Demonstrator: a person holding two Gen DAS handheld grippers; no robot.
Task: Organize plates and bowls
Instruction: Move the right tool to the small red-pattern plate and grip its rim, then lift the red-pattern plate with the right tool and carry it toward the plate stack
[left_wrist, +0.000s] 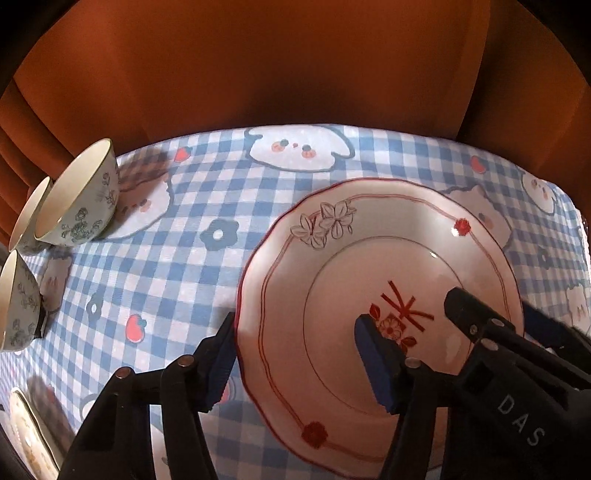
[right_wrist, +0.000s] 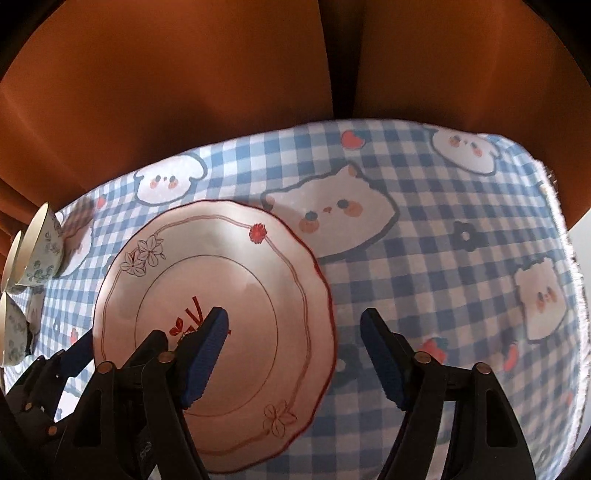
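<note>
A white plate (left_wrist: 332, 273) with a red rim and flower pattern lies on the blue checked tablecloth (left_wrist: 177, 280); it also shows in the right wrist view (right_wrist: 236, 280). My left gripper (left_wrist: 295, 365) is open and straddles the plate's left rim, one finger outside, one over the plate. My right gripper (right_wrist: 295, 354) is open and straddles the plate's right rim; it also shows in the left wrist view (left_wrist: 491, 332). Three floral bowls (left_wrist: 81, 195) stand at the left, also in the right wrist view (right_wrist: 38, 247).
Another patterned dish (left_wrist: 26, 435) shows partly at the bottom left edge. An orange curtain (left_wrist: 258, 66) hangs behind the table. The tablecloth's right edge (right_wrist: 569, 280) lies close to my right gripper's side.
</note>
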